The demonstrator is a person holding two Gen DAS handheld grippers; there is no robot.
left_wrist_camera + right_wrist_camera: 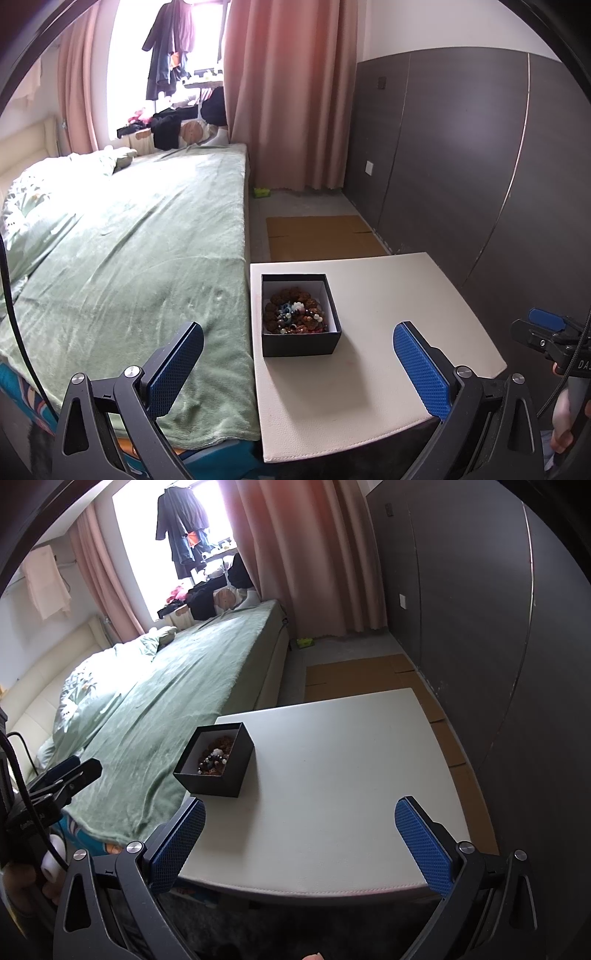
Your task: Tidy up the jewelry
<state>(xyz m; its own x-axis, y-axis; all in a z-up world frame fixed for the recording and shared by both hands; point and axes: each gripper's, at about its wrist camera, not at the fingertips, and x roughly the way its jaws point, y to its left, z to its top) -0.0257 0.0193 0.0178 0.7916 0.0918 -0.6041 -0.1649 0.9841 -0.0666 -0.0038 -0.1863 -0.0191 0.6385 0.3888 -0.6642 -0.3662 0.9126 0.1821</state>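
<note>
On the white counter [373,295] sits a small black box [299,345] with no lid. It is at 12 o'clock from the left hand-held gripper [297,363], near the counter's left edge, just beside the bed [140,236]. Inside the box lies a heap of jewelry [295,314]: brown beads, dark beads and some white and blue bits. The left hand-held gripper is spread wide, with nothing between its blue pads [421,369]. The right hand-held gripper [299,840] is spread wide too and holds nothing. From it, the box [221,771] is at 11 o'clock. Both hover near the counter's front edge, apart from the box. A green blanket [122,258] covers the bed.
</note>
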